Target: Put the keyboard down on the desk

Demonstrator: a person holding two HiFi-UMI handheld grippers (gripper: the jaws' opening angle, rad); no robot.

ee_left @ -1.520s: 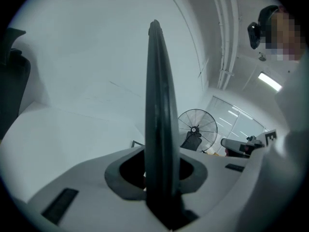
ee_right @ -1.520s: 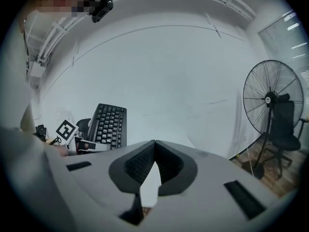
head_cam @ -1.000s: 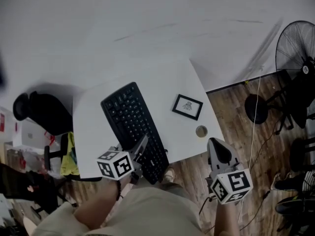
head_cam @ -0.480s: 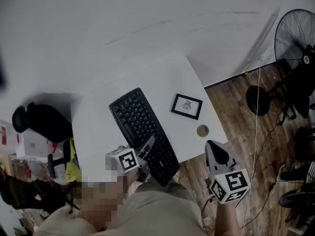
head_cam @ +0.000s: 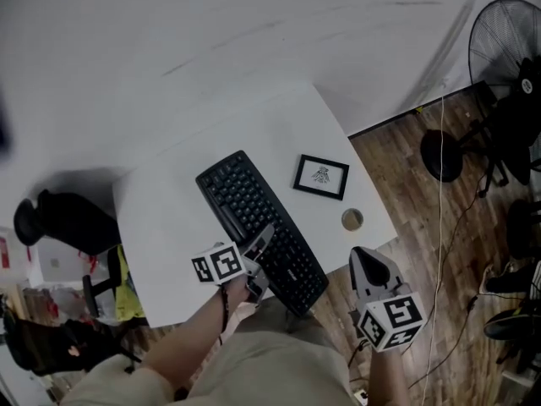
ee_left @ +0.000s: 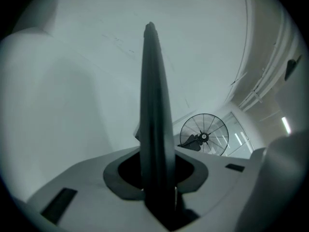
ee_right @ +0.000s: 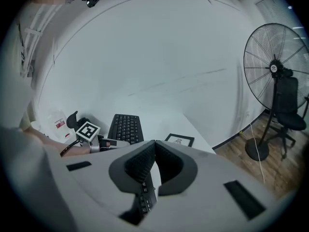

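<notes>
The left hand-held gripper point(head_cam: 264, 237) is clamped on the black keyboard point(head_cam: 260, 227). In the left gripper view the board stands edge-on as a thin dark blade, filling the gap between the two pads. The pinch sits on the keyboard's long side, towards its near end. The marker cube point(head_cam: 221, 264) rides just behind the jaws, and the person's forearm point(head_cam: 199, 320) trails back from it.

From that grip the keyboard runs away on a diagonal across the white counter point(head_cam: 173, 218). Its near end pokes out past the counter's front edge. Whether the board is fully down on the surface, I can't tell.

Well off to the right, the right hand-held gripper point(ee_right: 153, 146) hangs off the counter's front edge, over the wooden floor point(head_cam: 423, 184). Its pads are pressed together at the tips with nothing caught between them.

Beyond the left hand-held gripper, just across the keyboard, a small black picture frame point(head_cam: 321, 177) lies flat on the counter, apart from the board. A small round disc point(head_cam: 352, 220) sits near the counter's right front corner, ahead of the right hand-held gripper.

Further out, a big standing fan point(head_cam: 507, 49) is on the floor far to the right. A black chair point(head_cam: 63, 218) sits off to the left of the counter.
</notes>
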